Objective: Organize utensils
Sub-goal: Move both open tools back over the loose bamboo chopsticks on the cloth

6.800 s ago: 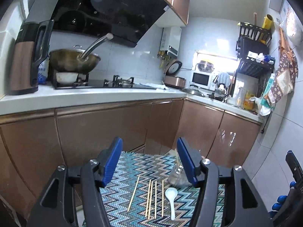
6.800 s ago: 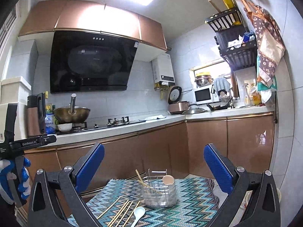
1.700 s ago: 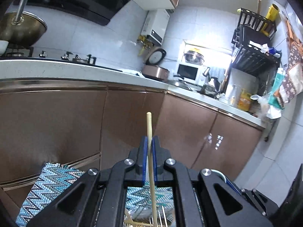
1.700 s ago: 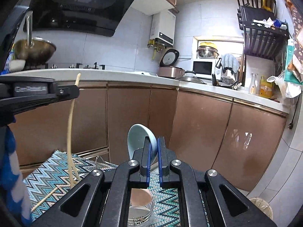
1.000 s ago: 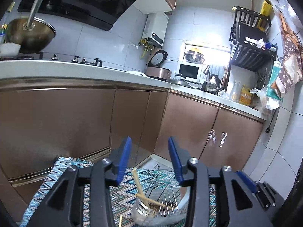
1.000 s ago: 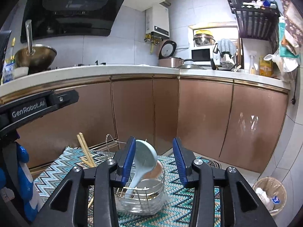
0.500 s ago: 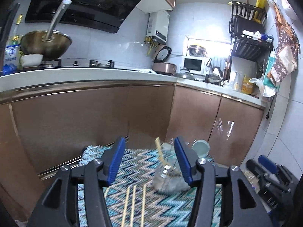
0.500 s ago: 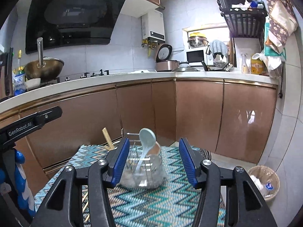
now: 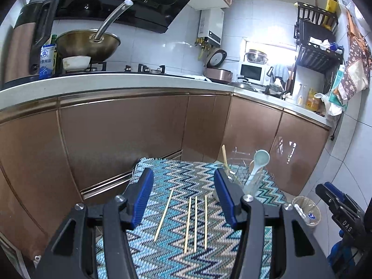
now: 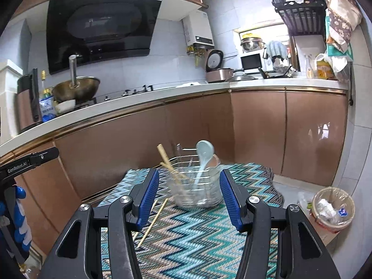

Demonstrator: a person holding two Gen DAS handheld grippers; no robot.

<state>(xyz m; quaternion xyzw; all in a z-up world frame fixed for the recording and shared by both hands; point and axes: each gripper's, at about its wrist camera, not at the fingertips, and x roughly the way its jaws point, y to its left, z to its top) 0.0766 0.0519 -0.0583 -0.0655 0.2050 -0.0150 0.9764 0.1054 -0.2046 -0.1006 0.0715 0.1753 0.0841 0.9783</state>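
Observation:
A clear utensil holder (image 10: 196, 189) with a wire rack stands on a zigzag mat (image 10: 197, 239). It holds a pale blue spoon (image 10: 202, 158) and chopsticks (image 10: 171, 166). In the left wrist view the holder (image 9: 251, 181) and spoon (image 9: 259, 162) stand at the mat's far right. Several wooden chopsticks (image 9: 195, 223) lie loose on the mat (image 9: 176, 253) below my left gripper (image 9: 183, 200), which is open and empty. My right gripper (image 10: 189, 200) is open and empty, just short of the holder. One loose chopstick (image 10: 152, 223) lies by its left finger.
Copper cabinets (image 9: 121, 137) and a white counter (image 9: 116, 81) run behind the mat. A wok (image 9: 88, 43) sits on the stove. A lined waste bin (image 10: 332, 205) stands on the floor at the right. The right gripper shows at the left view's right edge (image 9: 341, 218).
Both grippers let go of their chopstick and spoon into the holder, opened wide, and drew back and up from it. The left one now looks down on the loose chopsticks.

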